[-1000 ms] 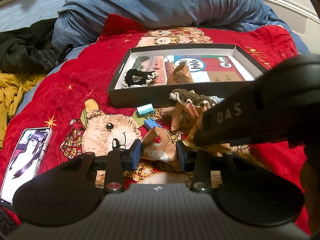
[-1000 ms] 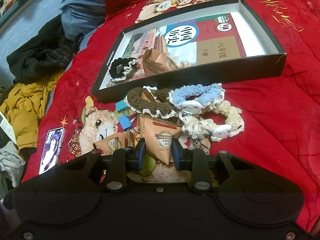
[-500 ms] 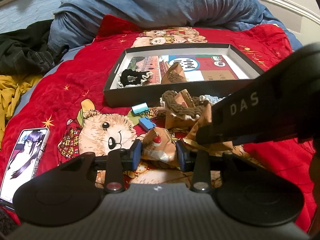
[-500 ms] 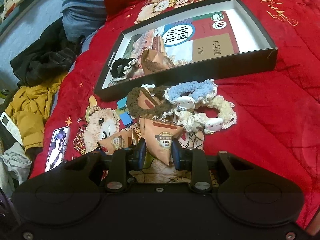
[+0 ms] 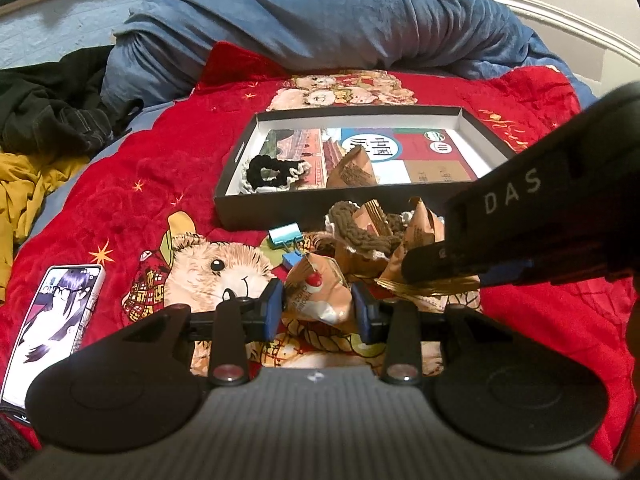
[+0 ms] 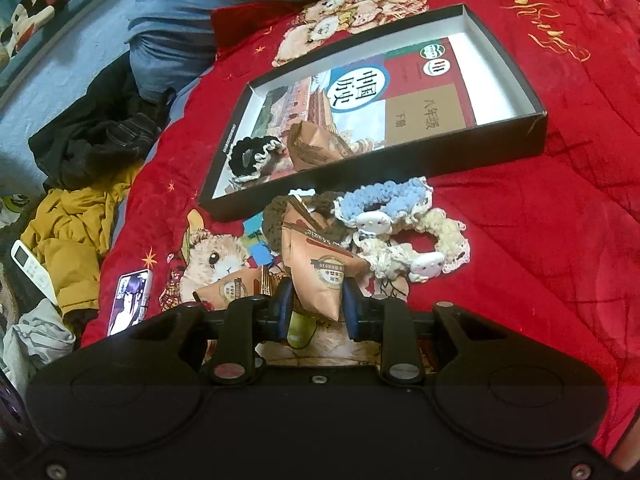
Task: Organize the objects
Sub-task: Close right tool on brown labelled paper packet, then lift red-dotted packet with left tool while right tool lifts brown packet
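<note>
On red blanket (image 6: 540,240), right tool (image 6: 316,307) pinching snack packet (image 6: 320,272), left tool (image 5: 318,310) gripping cherry packet (image 5: 316,292)

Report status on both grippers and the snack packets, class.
Left gripper shut on cherry-print tan snack packet. Right gripper shut on tan triangular snack packet. Black open cardboard box ahead, unobstructed.

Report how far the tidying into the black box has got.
Done: a book, a black scrunchie and one brown snack packet lie inside the black box. In hand: the right gripper pinches a brown packet, and the left gripper holds a cherry-print packet. Left on the blanket: brown, blue and cream scrunchies, and the binder clips.
</note>
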A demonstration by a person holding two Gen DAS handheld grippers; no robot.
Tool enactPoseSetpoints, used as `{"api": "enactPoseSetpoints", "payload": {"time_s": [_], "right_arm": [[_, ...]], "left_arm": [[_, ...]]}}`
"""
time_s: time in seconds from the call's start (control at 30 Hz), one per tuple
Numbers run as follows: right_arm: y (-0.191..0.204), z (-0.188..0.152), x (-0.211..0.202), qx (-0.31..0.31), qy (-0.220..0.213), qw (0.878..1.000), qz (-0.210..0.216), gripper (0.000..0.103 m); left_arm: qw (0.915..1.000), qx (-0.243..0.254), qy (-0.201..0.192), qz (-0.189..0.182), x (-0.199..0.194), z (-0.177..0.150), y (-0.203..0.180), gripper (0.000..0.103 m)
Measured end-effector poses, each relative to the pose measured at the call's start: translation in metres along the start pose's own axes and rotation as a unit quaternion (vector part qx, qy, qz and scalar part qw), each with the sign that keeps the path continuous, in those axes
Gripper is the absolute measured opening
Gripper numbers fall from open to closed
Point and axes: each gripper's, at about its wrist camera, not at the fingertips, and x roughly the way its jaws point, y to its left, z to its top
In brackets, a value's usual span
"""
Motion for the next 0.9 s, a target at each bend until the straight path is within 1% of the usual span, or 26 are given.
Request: {"api": "enactPoseSetpoints", "payload": {"time_s": [0.23,0.37,0.6,0.73,0.9], "right_arm": [[0.000,0.003,-0.006,0.005,-0.009,1.000,0.002,0.025],[0.001,0.005,-0.009,0.005,-0.017,1.000,0.005,0.025],[0.005,0.009,-0.024,0.000,-0.043,0.999,0.014,0.025],[0.011,0.013,-0.035,-0.012,-0.065,0.998,0.017,0.025],[0.025,0.018,-0.047,-0.040,-0.093,0.995,0.017,0.025]], "left_arm": [[0.9999,-0.008,-0.014,-0.005,-0.005,0.004,0.003,0.041],[0.9994,-0.010,-0.032,-0.010,-0.011,0.006,0.003,0.041],[0.9963,-0.012,-0.084,-0.011,-0.022,0.013,0.006,0.041],[0.9921,-0.012,-0.125,-0.008,-0.030,0.019,0.008,0.041],[0.9860,-0.012,-0.166,-0.001,-0.038,0.024,0.011,0.041]]}}
